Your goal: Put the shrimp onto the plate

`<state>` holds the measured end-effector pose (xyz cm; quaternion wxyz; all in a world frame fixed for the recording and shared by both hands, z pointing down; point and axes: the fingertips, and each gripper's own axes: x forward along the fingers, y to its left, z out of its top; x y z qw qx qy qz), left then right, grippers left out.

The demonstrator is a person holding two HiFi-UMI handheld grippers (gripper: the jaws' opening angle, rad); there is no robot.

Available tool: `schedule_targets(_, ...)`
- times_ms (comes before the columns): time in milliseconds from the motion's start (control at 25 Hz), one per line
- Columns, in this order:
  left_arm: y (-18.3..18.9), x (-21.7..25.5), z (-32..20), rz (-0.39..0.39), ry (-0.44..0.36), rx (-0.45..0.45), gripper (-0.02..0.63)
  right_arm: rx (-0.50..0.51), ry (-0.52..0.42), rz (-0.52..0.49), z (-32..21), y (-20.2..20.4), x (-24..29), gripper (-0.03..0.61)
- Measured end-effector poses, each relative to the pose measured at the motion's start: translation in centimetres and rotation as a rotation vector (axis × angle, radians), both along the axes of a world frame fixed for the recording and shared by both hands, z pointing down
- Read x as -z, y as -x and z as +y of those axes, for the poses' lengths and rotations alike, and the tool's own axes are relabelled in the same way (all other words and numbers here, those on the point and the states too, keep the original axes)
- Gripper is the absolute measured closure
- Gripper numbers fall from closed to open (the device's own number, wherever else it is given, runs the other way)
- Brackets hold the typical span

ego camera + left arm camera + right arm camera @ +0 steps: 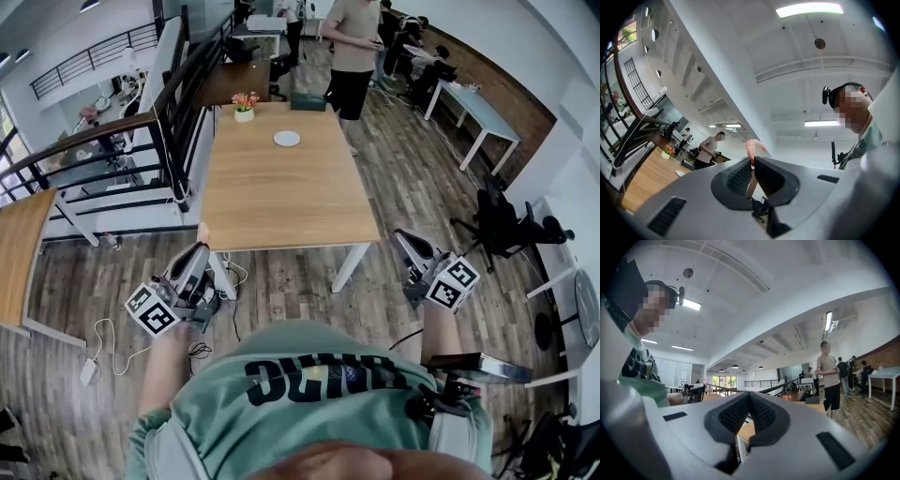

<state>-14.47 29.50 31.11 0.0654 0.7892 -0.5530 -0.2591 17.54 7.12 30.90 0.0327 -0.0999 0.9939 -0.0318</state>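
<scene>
A small white plate point(287, 139) lies toward the far end of the long wooden table point(281, 202); in the left gripper view the plate point(679, 173) shows small and far off. My left gripper point(200, 247) is held before the table's near edge, tilted a little upward, shut on a pink shrimp point(202, 232). In that gripper's own view the shrimp point(754, 146) sticks up curled from between the closed tips of the left gripper point(753, 160). My right gripper point(403, 236) hovers off the table's near right corner, and the right gripper point(750, 397) is shut with nothing in it.
A flower pot point(244, 108) and a dark box point(307, 101) stand at the table's far end. A person point(352, 52) stands beyond that end. A black railing point(178, 112) runs along the left. Office chairs point(502, 225) and a white desk point(483, 112) are on the right.
</scene>
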Motion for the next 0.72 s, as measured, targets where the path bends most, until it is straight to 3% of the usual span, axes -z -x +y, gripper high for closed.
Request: schedule_targets(720,-7.3,0.3,-4.1,-0.01,-0.004,0.0,0.591,0.011,0.021,-0.052,-3.6,-7.3,-0.1,0.572)
